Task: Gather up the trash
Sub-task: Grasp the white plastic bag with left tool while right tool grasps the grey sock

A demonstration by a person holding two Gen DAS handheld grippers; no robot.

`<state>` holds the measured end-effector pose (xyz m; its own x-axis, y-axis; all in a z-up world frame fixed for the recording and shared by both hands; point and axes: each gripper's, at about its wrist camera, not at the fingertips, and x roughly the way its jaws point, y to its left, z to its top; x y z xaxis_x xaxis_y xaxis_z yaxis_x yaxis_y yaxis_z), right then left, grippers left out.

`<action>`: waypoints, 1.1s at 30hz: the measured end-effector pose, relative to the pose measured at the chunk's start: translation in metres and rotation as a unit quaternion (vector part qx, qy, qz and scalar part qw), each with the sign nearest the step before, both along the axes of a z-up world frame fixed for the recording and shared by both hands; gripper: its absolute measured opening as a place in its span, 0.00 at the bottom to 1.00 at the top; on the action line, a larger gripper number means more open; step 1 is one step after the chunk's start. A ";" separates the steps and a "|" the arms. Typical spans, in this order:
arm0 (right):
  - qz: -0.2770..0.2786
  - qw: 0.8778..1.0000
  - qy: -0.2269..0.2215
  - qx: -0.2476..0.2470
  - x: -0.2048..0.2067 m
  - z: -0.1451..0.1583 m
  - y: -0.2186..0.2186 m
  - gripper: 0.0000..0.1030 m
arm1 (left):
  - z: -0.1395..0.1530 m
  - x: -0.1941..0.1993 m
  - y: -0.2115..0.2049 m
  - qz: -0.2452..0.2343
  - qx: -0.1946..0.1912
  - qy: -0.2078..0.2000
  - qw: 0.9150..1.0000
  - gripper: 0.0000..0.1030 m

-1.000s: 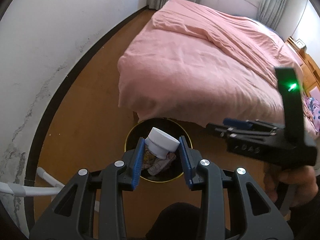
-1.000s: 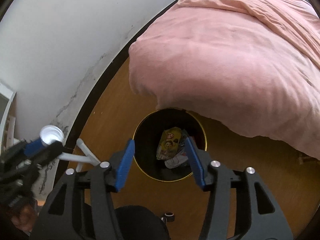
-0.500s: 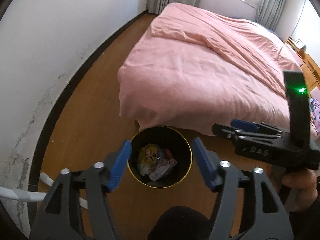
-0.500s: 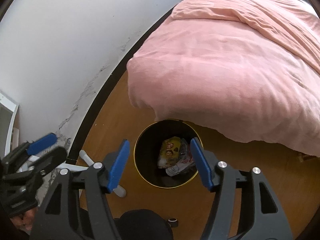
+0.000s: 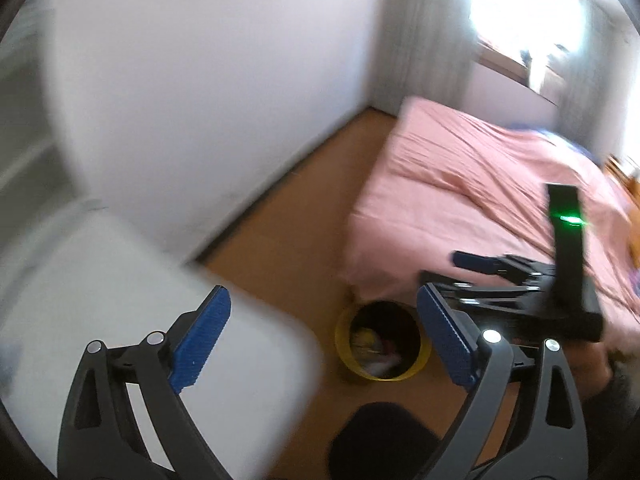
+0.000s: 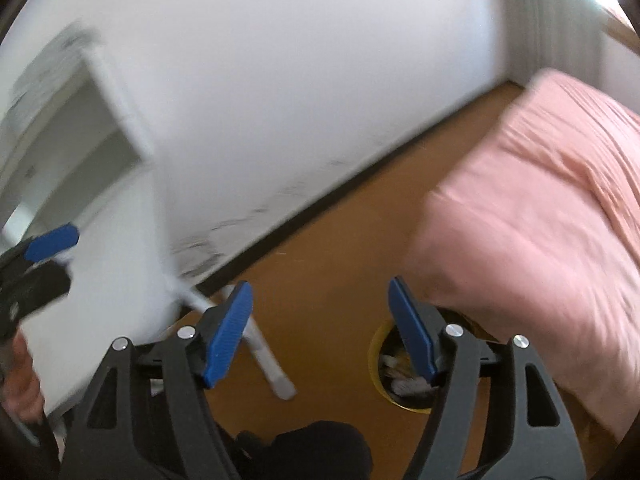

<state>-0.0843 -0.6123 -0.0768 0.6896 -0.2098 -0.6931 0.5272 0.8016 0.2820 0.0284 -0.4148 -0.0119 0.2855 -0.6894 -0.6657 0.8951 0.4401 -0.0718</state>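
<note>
A round black bin with a yellow rim (image 5: 382, 344) stands on the wooden floor at the foot of the bed, with wrappers and other trash inside. It also shows in the right wrist view (image 6: 394, 376), partly behind a finger. My left gripper (image 5: 320, 340) is open and empty, raised above the bin and a white table. My right gripper (image 6: 320, 330) is open and empty; it also shows in the left wrist view (image 5: 516, 292), to the right above the bin. Both views are blurred.
A bed with a pink cover (image 5: 480, 200) fills the right side. A white table (image 5: 120, 320) is at the lower left, its leg (image 6: 264, 352) on the floor. A white wall (image 5: 200, 80) with a dark baseboard runs behind. A bright window (image 5: 528, 20) is far back.
The left gripper opened and dropped the white cup into the bin. Both grippers then rose and swung left, so the bin looks smaller and the white table came into view.
</note>
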 end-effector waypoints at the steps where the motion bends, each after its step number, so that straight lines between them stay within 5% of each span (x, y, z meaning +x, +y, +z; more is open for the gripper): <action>1: 0.026 1.000 -0.006 -0.005 0.014 0.009 0.018 0.66 | 0.004 0.017 0.027 0.028 0.000 -0.009 1.000 0.89; 5: 0.120 0.992 -0.018 -0.020 0.072 0.034 0.085 0.66 | 0.007 0.082 0.132 0.150 0.027 -0.041 0.987 0.89; 9: 0.212 0.976 -0.029 -0.028 0.141 0.051 0.161 0.66 | 0.003 0.138 0.241 0.273 0.047 -0.046 0.960 0.89; 16: 0.327 0.945 -0.004 -0.026 0.258 0.049 0.265 0.67 | -0.011 0.180 0.367 0.383 0.040 -0.018 0.923 0.89; 20: 0.358 0.933 0.019 -0.023 0.313 0.040 0.307 0.70 | -0.020 0.201 0.403 0.395 0.038 -0.013 0.918 0.89; 24: 0.371 0.927 0.041 -0.036 0.358 0.025 0.339 0.70 | -0.033 0.230 0.412 0.386 0.036 -0.004 0.922 0.89; 31: 0.380 0.922 0.058 -0.054 0.390 0.009 0.355 0.70 | -0.057 0.275 0.406 0.365 0.045 0.011 0.930 0.89; 33: 0.381 0.921 0.060 -0.062 0.390 0.008 0.358 0.62 | -0.063 0.284 0.404 0.360 0.044 0.020 0.932 0.88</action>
<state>0.3057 -0.2546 -0.0686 0.5906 0.2195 -0.7765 -0.1793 0.9739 0.1390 0.3122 -0.0105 -0.0750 0.6264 -0.2708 -0.7310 0.3629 0.9312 -0.0340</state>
